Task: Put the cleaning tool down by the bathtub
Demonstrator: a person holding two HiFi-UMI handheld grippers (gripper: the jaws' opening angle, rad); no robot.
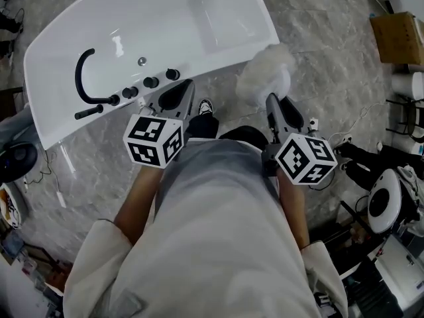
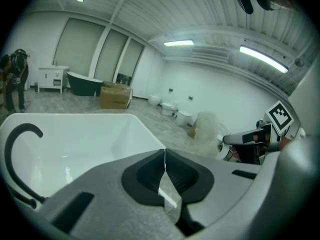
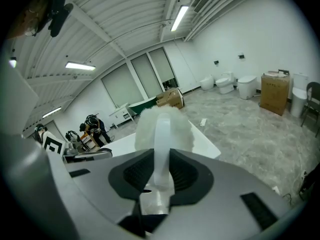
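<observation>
The cleaning tool is a fluffy white duster head on a pale translucent handle. My right gripper is shut on that handle, and the fluffy head sticks out past the jaws, close to the rim of the white bathtub. From the left gripper view the duster shows off to the right, beside the tub. My left gripper hovers at the tub's near rim, jaws closed together with nothing between them.
A black curved faucet and several black knobs sit on the tub's near ledge. The floor is grey marble. A cardboard box and equipment crowd the right side. Toilets and people stand far off.
</observation>
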